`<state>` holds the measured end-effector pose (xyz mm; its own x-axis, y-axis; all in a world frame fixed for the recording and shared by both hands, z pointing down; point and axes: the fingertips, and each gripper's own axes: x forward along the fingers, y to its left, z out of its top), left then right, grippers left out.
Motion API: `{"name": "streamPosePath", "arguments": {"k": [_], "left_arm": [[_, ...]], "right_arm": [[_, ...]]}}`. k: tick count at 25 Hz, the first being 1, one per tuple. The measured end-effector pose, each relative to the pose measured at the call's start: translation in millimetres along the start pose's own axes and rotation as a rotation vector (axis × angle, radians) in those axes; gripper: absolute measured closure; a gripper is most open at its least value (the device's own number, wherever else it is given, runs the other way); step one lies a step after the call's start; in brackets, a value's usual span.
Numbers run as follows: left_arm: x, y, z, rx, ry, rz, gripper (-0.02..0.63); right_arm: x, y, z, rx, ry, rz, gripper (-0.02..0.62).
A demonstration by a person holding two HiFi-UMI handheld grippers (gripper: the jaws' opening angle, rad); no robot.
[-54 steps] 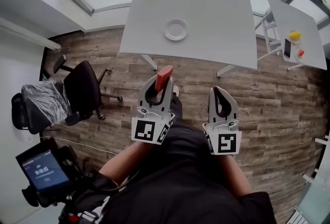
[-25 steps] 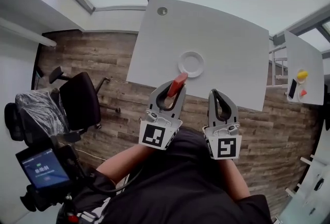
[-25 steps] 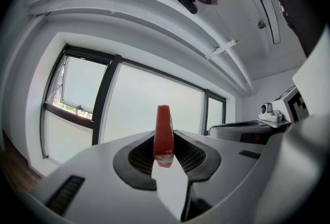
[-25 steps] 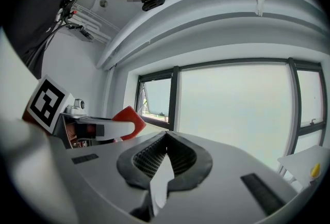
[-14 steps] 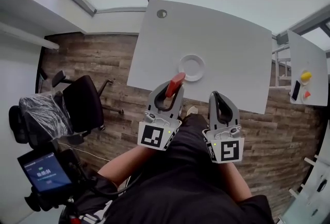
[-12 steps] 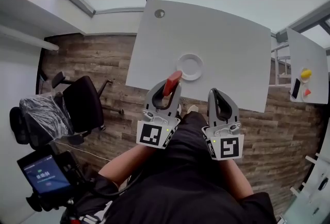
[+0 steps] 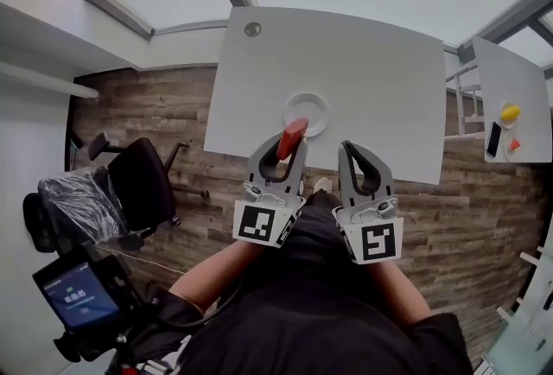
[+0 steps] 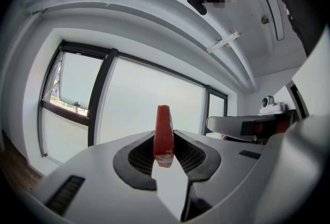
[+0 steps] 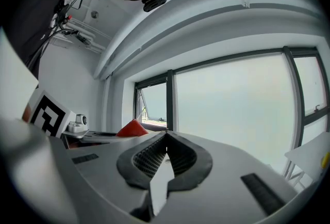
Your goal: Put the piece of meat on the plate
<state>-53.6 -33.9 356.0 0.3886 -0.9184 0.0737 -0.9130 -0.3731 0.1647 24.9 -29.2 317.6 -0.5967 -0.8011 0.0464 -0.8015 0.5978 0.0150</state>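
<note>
The left gripper (image 7: 287, 153) clamps the piece of meat (image 7: 292, 136) just short of the plate (image 7: 314, 108). The right gripper (image 7: 349, 150), near the plate too, is closed and empty. Placing remains.

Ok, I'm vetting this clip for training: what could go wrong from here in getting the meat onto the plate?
1. The left gripper pinches the piece of meat only by its lower end; most of it sticks out, so it may slip.
2. In the head view the meat lies over the plate's near rim, not its middle; released now, it might hit the table.
3. The shut right gripper, close beside, could bump it.
</note>
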Motion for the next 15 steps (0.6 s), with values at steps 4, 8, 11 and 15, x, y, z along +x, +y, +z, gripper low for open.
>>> {"name": "streamPosePath", "arguments": {"k": [4, 8, 11, 15], "left_arm": [[8, 1, -10, 0.005, 0.036, -0.011, 0.511], [26, 11, -26, -0.010, 0.080, 0.006, 0.511], [38, 17, -36, -0.013, 0.102, 0.004, 0.511], [37, 15, -47, -0.012, 0.135, 0.000, 0.511]], "right_arm": [[3, -7, 2, 0.006, -0.019, 0.001, 0.591], [15, -19, -5, 0.013, -0.006, -0.004, 0.591], [26, -28, -11, 0.024, 0.002, -0.008, 0.589], [25, -27, -7, 0.015, -0.002, 0.005, 0.591]]}}
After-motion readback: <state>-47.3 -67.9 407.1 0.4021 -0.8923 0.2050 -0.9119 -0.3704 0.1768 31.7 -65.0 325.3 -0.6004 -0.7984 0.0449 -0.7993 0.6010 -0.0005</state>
